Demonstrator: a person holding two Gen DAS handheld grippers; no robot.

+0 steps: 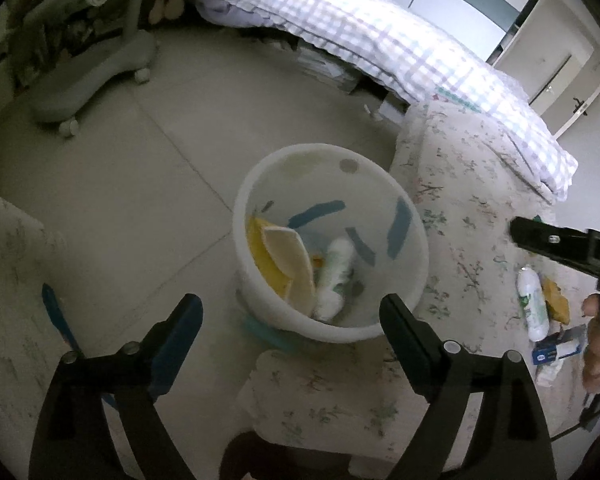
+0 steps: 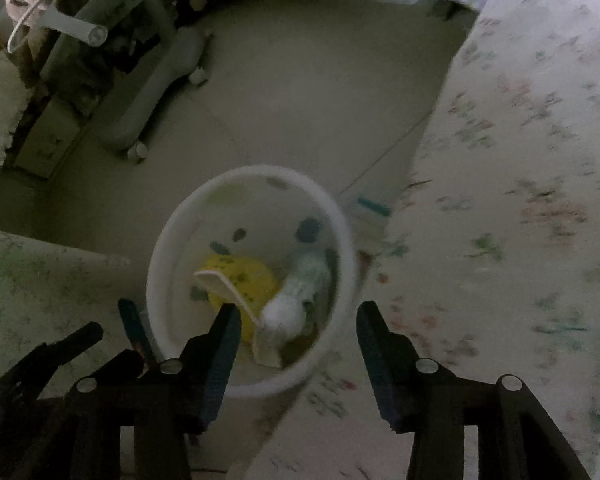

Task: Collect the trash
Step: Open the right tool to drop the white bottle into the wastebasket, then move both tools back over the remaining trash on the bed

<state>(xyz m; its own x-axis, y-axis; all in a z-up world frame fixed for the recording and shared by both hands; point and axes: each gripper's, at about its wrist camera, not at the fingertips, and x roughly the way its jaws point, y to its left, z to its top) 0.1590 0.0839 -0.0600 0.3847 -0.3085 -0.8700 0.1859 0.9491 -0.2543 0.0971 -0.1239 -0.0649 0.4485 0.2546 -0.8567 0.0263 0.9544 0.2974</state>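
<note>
Both grippers, left (image 1: 288, 312) and right (image 2: 296, 320), hang wide open, empty, above my bin (image 1: 380, 184); next grab: bottle (image 1: 534, 304) on bedsheet (image 1: 472, 216), rightward.

Legible text: none. White bottle (image 1: 533, 303) on the floral cover, at 4 o'clock in the left wrist view: green printing, too small to read. Blue-and-white box (image 1: 556, 350) just below it: markings unreadable. Bottle in the bin (image 2: 300, 292), right wrist view centre: label blurred.
</note>
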